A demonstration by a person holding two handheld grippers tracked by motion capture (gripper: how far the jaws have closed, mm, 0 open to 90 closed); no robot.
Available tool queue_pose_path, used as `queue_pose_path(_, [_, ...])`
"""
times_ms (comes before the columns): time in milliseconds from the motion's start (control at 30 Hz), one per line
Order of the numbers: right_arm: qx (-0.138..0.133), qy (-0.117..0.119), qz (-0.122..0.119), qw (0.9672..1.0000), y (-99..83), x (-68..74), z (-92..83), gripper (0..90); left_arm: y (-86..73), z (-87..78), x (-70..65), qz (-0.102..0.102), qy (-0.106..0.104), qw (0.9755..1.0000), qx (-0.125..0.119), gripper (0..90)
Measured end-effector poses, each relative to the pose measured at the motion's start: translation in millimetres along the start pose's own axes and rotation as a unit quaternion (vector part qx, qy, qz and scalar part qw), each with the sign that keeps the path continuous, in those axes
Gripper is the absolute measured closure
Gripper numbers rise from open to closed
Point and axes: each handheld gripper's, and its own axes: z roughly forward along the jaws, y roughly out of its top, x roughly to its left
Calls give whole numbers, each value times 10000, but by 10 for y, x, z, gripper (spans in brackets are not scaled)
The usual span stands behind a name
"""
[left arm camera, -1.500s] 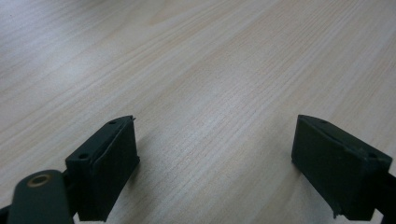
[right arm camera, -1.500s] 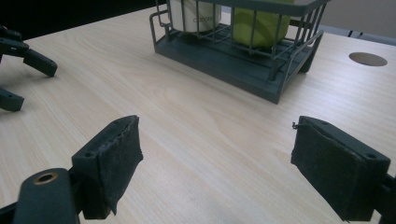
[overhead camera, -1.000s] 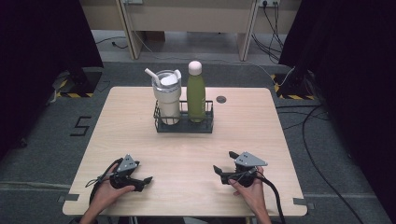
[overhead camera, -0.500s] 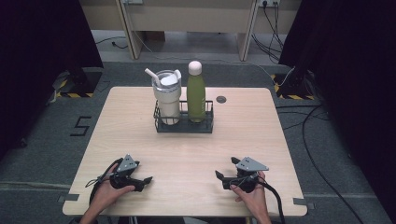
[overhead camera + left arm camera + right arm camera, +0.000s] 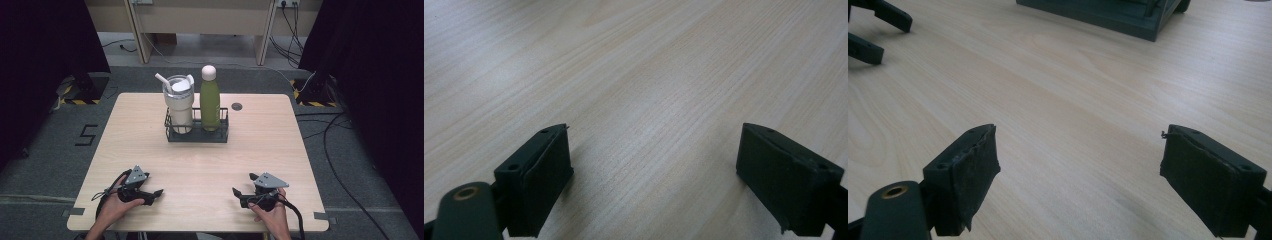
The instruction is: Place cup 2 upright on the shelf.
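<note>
- Wooden table [image 5: 300, 150]: light grain, square top, set on a grey floor.
- Black wire caddy [image 5: 197, 134]: at 12 o'clock from table centre, holding two vessels.
- White tumbler [image 5: 179, 105]: left compartment, upright, with straw.
- Green bottle [image 5: 210, 100]: right compartment, upright, white cap.
- Left gripper [image 5: 154, 195]: at 7 o'clock, held in a hand, jaws apart, nothing between them.
- Right gripper [image 5: 240, 189]: at 5 o'clock, held in a hand, jaws apart, nothing between them.

Pale matt wood-grain surface [image 5: 260, 150]; black wire rack [image 5: 197, 134]; smooth green bottle [image 5: 210, 102]; matt black tool pads [image 5: 973, 175], rough and frayed at their edges
</note>
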Motion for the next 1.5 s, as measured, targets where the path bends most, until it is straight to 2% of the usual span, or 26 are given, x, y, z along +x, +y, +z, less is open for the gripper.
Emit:
queue_pose_path(167, [111,-78,14,9999,-43,12,-14,152,0,0,0,3,0,10000,1,134])
queue_pose_path(300, [148,-45,34,9999,-62,3,-39,151,0,0,0,1,0,10000,-1,134])
queue_pose_path(767, [546,-102,88,9984,-117,-14,-105,152,0,1,0,-3,-1,10000,-3,134])
queue_pose_path(1067, [826,-232,-18,9963,-136,-28,-117,153,0,0,1,0,-2,10000,-2,134])
queue_pose_path(1233, [1145,-367,-107,9927,-149,-8,-99,146,0,0,1,1,-2,10000,-1,134])
queue_pose_path(1500, [1206,-266,-185,9922,-155,-2,-96,94,0,0,0,-1,1,10000,-2,134])
